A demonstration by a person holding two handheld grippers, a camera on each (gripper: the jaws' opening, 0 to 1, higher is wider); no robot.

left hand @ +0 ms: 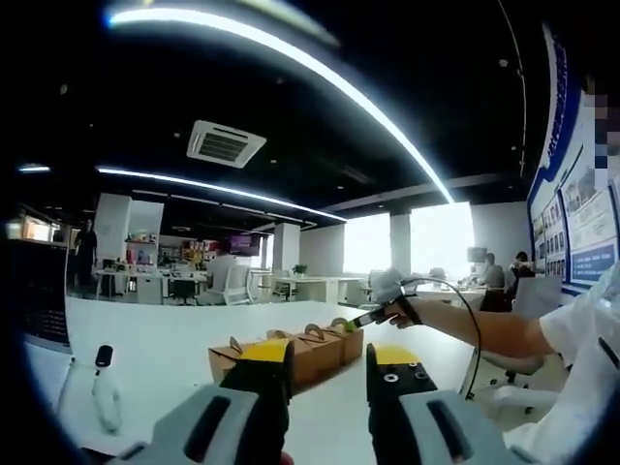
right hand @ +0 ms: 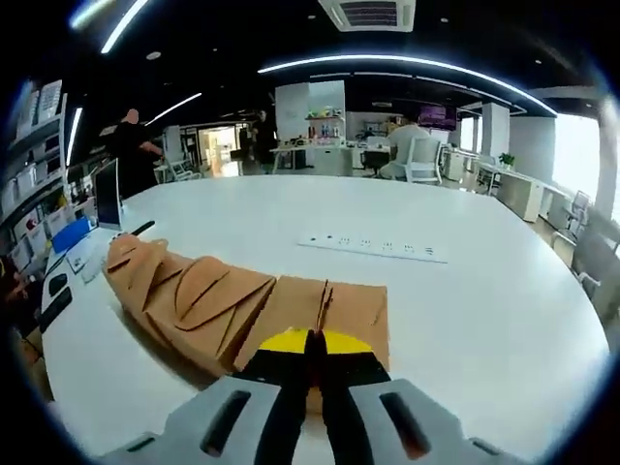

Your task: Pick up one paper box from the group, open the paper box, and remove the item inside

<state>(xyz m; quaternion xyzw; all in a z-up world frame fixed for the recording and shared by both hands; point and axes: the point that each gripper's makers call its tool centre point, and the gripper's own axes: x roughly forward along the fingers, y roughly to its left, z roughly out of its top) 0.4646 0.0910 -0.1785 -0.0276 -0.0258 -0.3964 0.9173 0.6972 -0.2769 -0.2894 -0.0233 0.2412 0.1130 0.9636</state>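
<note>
An open office with a dark ceiling [left hand: 291,107], curved light strips [left hand: 320,68], bright windows [left hand: 441,237] and white desks [right hand: 320,150].

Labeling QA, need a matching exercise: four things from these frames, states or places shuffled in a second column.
Things:
1. left tongs
2. right tongs
3. paper boxes
4. power strip

States or places:
A. lying flat on the white table, beyond the boxes
B. closed, tips together
C. open, a gap between the tips
D. brown, in a row on the table

Pairs: 1-C, 2-B, 3-D, 4-A
</note>
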